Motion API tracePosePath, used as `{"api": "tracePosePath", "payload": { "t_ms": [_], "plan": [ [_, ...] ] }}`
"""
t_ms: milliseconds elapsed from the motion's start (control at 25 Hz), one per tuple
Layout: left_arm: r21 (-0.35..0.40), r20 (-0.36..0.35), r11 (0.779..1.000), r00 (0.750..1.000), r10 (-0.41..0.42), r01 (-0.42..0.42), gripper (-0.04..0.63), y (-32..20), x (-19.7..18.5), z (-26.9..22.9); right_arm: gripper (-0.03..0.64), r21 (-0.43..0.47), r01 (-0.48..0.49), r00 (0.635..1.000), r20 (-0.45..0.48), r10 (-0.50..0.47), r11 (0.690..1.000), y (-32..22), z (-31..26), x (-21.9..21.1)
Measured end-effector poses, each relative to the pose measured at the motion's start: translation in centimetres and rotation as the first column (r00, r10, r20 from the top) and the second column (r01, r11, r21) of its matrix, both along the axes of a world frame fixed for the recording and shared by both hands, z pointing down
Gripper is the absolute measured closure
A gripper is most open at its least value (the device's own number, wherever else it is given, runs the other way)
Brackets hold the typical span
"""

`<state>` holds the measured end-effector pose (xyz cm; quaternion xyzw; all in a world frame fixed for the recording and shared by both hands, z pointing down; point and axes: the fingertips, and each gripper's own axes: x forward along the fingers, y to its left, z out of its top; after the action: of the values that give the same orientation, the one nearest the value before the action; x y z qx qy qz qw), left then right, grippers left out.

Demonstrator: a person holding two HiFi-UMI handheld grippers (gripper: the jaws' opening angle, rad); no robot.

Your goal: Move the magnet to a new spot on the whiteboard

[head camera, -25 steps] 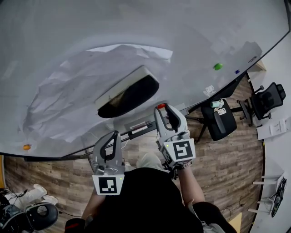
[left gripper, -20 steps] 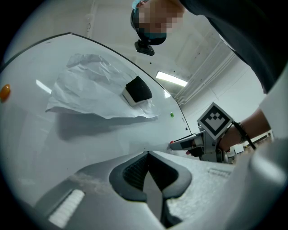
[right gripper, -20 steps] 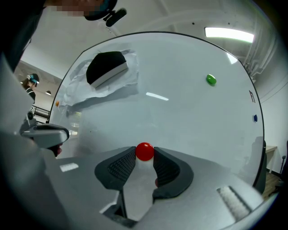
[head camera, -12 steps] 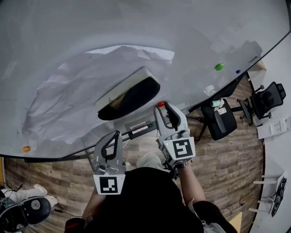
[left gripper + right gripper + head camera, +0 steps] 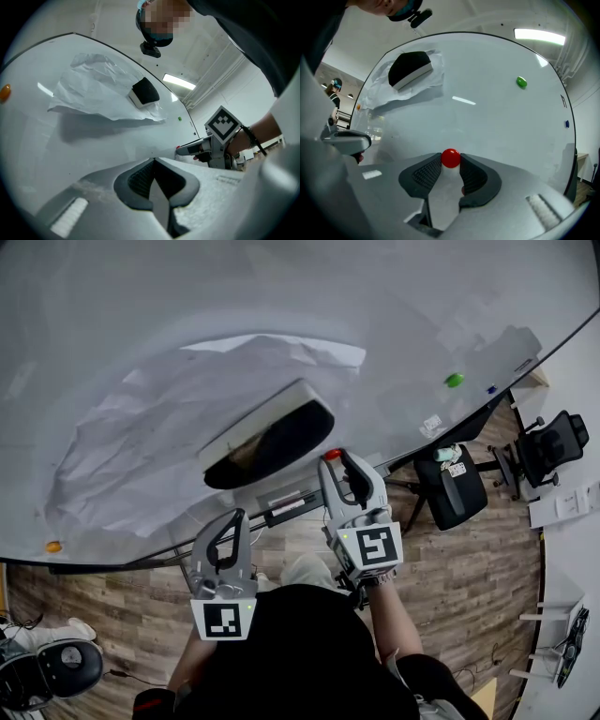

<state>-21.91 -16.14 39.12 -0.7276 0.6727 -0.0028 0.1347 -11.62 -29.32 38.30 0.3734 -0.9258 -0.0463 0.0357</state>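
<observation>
Right gripper (image 5: 451, 164): I pinch the red magnet (image 5: 450, 158) between my jaw tips.
Left gripper (image 5: 154, 162): my jaws are pressed together, with nothing between them.
Red magnet: by the lower edge of the whiteboard (image 5: 487, 126), well apart from the green magnet (image 5: 521, 83).

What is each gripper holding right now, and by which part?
The right gripper grips the red magnet by its two sides, between its jaw tips. The left gripper is shut, empty.
</observation>
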Motion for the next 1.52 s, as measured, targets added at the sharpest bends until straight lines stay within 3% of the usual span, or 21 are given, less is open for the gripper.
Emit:
{"api": "tracePosePath", "payload": {
  "t_ms": [520, 600, 760, 960, 1520],
  "plan": [
    [0.001, -0.001, 1.000, 1.000, -0.001, 0.001, 0.594, 0.4, 0.4, 0.1, 0.480, -0.018, -0.019, 1.000, -0.024, 0.019, 1.000, 0.0, -0.6, -0.1],
    [-0.002, -0.005, 1.000, 1.000, 0.000, 0.000, 0.594, 0.5, 0.5, 0.2, 0.449, -0.033, -0.009, 1.000, -0.026, 0.008, 0.999, 0.1, -0.2, 0.1],
    [-0.002, 0.006, 1.000, 1.000, 0.006, -0.006, 0.594, 0.5, 0.7, 0.2, 0.449, -0.038, 0.020, 1.000, 0.003, -0.020, 0.999, 0.8, 0.0, 0.5],
    [0.006, 0.006, 1.000, 1.000, 0.023, -0.023, 0.594, 0.4, 1.5, 0.1, 0.509, -0.045, 0.006, 0.999, 0.038, -0.005, 0.999, 1.7, -0.4, 1.2],
    [-0.016, 0.013, 1.000, 1.000, 0.027, -0.027, 0.594, -0.2, 4.4, 0.1, 0.532, -0.032, 0.083, 0.994, 0.071, -0.080, 0.996, 5.0, 0.0, 3.0]
  ]
}}
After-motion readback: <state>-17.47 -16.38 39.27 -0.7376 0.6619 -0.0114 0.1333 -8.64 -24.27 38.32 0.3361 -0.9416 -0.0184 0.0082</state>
